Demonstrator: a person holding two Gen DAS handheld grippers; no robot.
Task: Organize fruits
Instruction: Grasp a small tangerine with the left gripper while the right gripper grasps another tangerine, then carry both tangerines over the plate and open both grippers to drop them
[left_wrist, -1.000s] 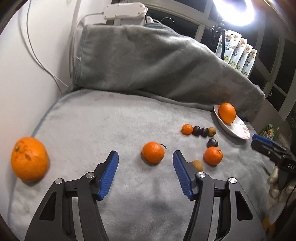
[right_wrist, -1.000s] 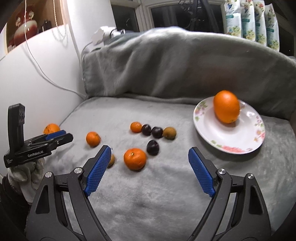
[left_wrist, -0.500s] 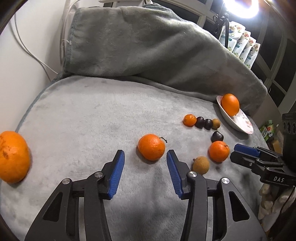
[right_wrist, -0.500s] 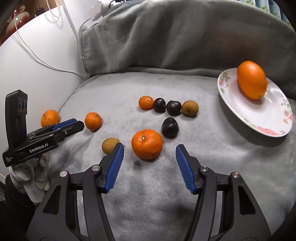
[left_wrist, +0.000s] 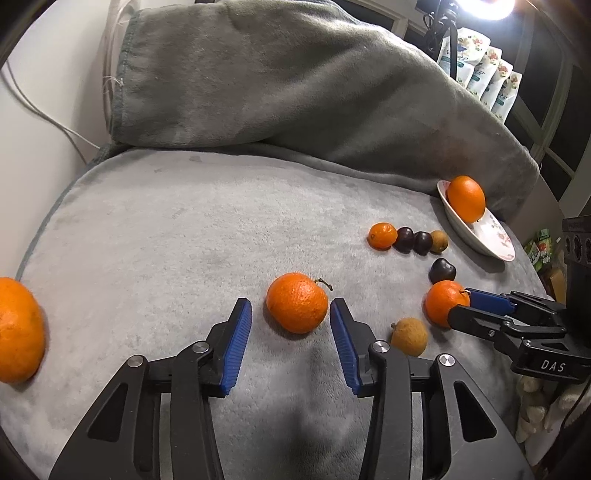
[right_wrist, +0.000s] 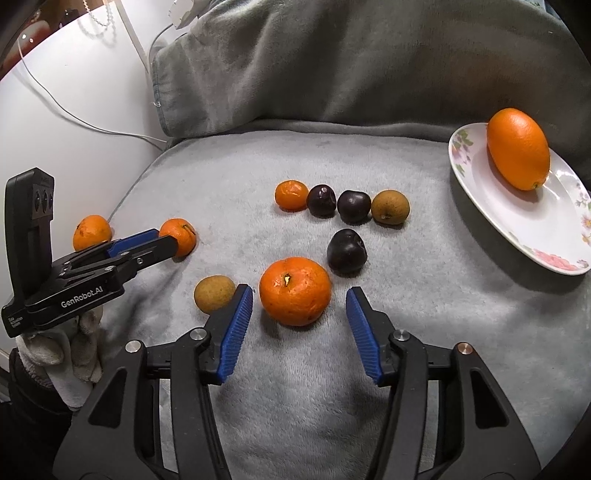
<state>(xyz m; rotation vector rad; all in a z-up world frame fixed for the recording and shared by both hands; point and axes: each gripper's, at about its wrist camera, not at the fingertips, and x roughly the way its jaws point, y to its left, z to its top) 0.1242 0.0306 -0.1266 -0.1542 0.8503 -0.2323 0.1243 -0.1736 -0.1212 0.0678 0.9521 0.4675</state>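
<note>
Left gripper (left_wrist: 291, 314) closing, stemmed mandarin (left_wrist: 297, 302) sits between its blue pads, right pad about touching the rind, left pad with a gap, not clamped yet. Right gripper (right_wrist: 299, 301) also closing around a second mandarin (right_wrist: 294, 291), small gaps both sides, not gripped. Both fruits rest on the grey blanket (right_wrist: 424, 288), bright orange, pitted skin, slightly flattened. Brown fruit (right_wrist: 214, 293) just beside the right gripper's left pad. Plate (right_wrist: 546, 236) far right holds an oval orange (right_wrist: 518, 147).
</note>
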